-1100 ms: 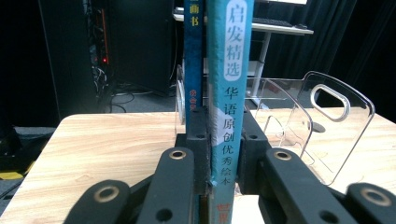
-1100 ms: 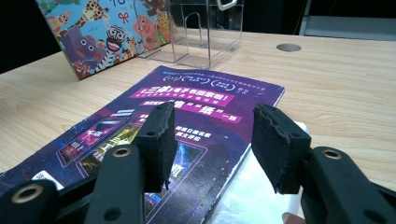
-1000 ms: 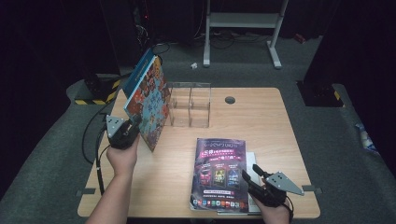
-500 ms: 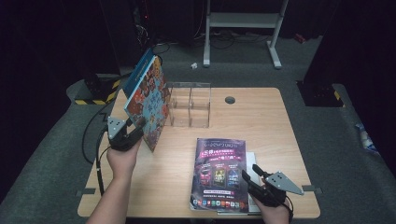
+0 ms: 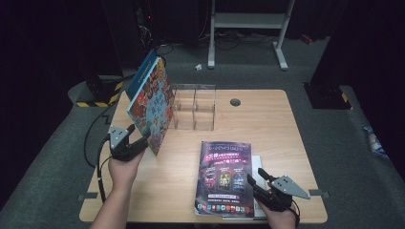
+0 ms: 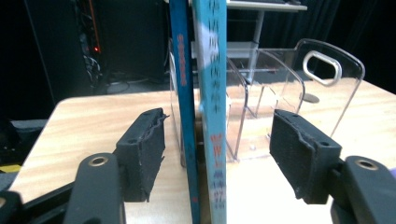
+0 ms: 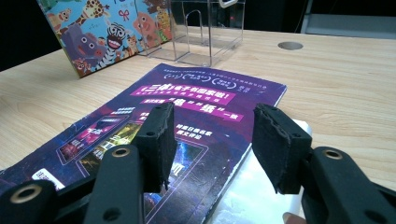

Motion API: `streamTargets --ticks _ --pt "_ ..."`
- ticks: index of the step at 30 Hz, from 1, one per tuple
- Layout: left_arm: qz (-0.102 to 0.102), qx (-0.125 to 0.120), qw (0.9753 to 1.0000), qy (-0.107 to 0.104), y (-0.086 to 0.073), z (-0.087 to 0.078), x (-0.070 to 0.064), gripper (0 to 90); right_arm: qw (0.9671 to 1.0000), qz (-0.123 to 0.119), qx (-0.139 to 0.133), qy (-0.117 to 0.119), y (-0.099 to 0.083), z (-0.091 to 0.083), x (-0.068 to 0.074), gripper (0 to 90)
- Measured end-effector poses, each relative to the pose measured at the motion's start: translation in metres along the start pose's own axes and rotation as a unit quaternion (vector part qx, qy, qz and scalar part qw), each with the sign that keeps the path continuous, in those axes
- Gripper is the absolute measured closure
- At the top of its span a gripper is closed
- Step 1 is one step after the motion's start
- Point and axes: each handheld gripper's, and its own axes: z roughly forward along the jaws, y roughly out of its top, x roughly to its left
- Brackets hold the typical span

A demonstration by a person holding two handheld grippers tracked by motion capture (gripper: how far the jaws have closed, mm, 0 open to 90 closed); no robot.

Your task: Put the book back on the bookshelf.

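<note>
Two tall picture books (image 5: 150, 102) stand tilted at the left end of a clear acrylic organizer (image 5: 196, 107). My left gripper (image 5: 143, 143) is at their near lower edge. In the left gripper view the blue spine (image 6: 180, 70) and the teal spine (image 6: 211, 70) stand between the jaws of the left gripper (image 6: 219, 135), which are open and touch neither. A purple magazine (image 5: 223, 176) lies flat at the front on a white booklet (image 5: 256, 160). My right gripper (image 5: 256, 177) hovers open over its near right corner, with the magazine (image 7: 196, 98) below the right gripper (image 7: 215, 126).
The wooden table (image 5: 267, 129) has a round cable hole (image 5: 235, 101) right of the organizer. A cable trails off the table's left edge from the left gripper. Behind the table, a white metal frame (image 5: 248, 21) stands on the dark floor.
The left gripper has shifted slightly at the books' lower edge. Books, magazine and right gripper stay where they were.
</note>
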Motion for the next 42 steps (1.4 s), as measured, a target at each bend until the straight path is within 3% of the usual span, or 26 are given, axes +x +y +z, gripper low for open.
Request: streamTargets --ticks 7,14,24,31,35,39,42 --pt "0.008 0.023 0.9996 -0.014 -0.012 -0.005 0.001 29.8 1.0 -0.002 0.001 0.0 0.0 0.0 0.001 48.7" --pt "0.004 0.039 0.999 -0.023 -0.025 -0.008 -0.001 24.9 1.0 -0.003 0.003 0.001 0.0 0.0 0.001 48.6" --pt "0.01 0.072 0.9962 -0.049 -0.05 -0.01 -0.014 20.9 1.0 -0.006 0.004 0.002 0.0 0.0 0.001 47.8" --pt "0.02 0.098 0.9911 -0.087 -0.073 -0.009 -0.033 18.0 0.9999 -0.008 0.007 0.002 0.0 0.001 0.002 47.1" --pt "0.014 0.118 0.9864 -0.114 -0.084 -0.007 -0.045 17.6 0.9999 -0.007 0.009 0.001 0.0 0.001 0.002 47.1" --pt "0.015 0.134 0.9799 -0.147 -0.09 -0.007 -0.062 17.6 0.9999 -0.007 0.011 0.001 0.0 0.001 0.002 46.9" --pt "0.02 0.151 0.9724 -0.177 -0.093 -0.007 -0.081 18.3 0.9999 -0.007 0.014 0.002 0.0 0.002 0.002 46.7"
